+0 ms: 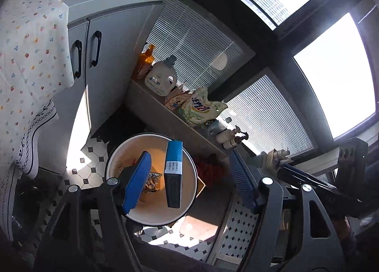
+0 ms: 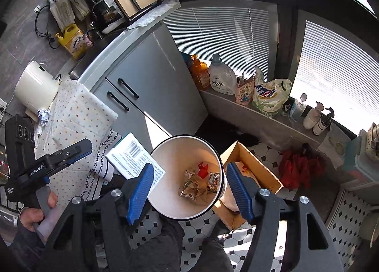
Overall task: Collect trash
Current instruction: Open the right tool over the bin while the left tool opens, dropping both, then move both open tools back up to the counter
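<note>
A round white bin (image 1: 151, 177) with a dark rim stands on the tiled floor, holding crumpled wrappers (image 2: 197, 183). In the left wrist view a blue and white box (image 1: 173, 174) is over the bin's mouth, free of both fingers. My left gripper (image 1: 189, 182) is open above the bin. In the right wrist view the same box (image 2: 135, 160) shows its white barcode side just left of the bin (image 2: 165, 198). My right gripper (image 2: 188, 191) is open and empty above the bin. The left gripper (image 2: 64, 160) shows at left in the right wrist view.
An open cardboard box (image 2: 253, 177) sits right of the bin, with a red cloth (image 2: 296, 170) beyond. A low ledge (image 2: 260, 118) holds detergent bottles and bags. A grey cabinet (image 2: 151, 82) and a flowered cloth (image 2: 78, 118) stand left. The floor is tiled black and white.
</note>
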